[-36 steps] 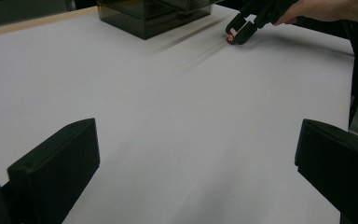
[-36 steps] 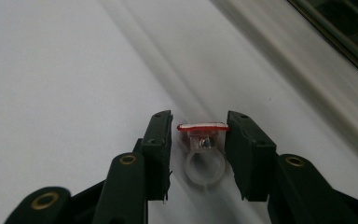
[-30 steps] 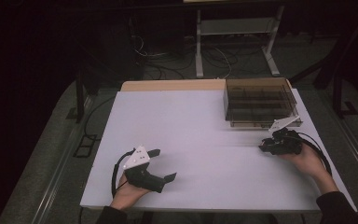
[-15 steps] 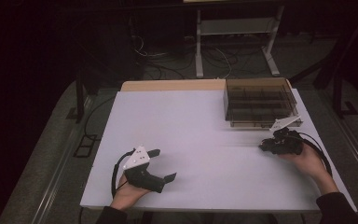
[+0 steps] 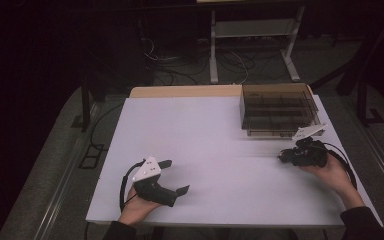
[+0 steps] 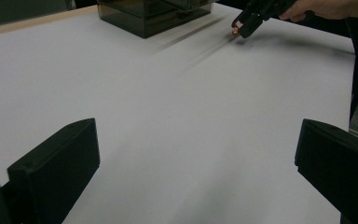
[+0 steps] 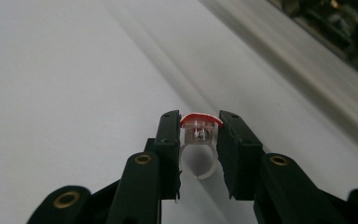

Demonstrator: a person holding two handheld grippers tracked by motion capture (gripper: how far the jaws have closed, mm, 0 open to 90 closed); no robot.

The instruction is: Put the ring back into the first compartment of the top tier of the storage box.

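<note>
Clear plastic ring [image 7: 198, 148] with a red top sits clamped between the black jaws of the right gripper [image 7: 198, 135], just above the white table [image 5: 220, 145].

The jaws, having just closed a little further, press on both sides of the ring near the table's right edge, just in front of the smoked-brown compartment box [image 5: 278, 109]. The left gripper [image 5: 177, 176] rests in the person's left hand [image 5: 139, 209] at the near left, well apart, its jaws spread wide with nothing between them.
</note>
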